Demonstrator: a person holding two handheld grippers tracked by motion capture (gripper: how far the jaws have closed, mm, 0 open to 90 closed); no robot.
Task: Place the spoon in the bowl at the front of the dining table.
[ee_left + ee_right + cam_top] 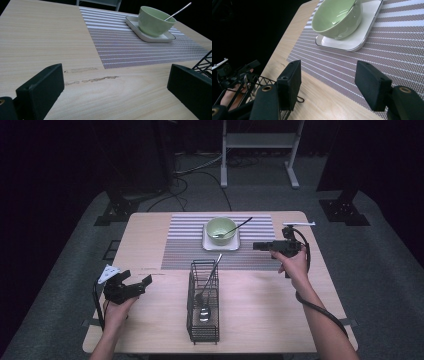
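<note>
A pale green bowl [221,227] stands on a white square plate [220,245] at the back of a striped placemat [185,245]. A spoon [239,226] leans in the bowl, handle up to the right. In front of the mat a black wire basket [203,330] holds a long metal utensil [210,275]. My left gripper [137,276] hovers open at the front left, empty; in its own view the jaws frame bare table [115,85]. My right gripper [256,245] points left at the plate's right side, open and empty [328,80], with the bowl [337,17] just beyond.
The wooden table [150,320] ends close behind the mat. Dark stands and a white frame [260,150] are on the floor beyond. A black cable [320,310] trails along the right forearm. Scuff marks [92,79] lie on the wood near the left jaws.
</note>
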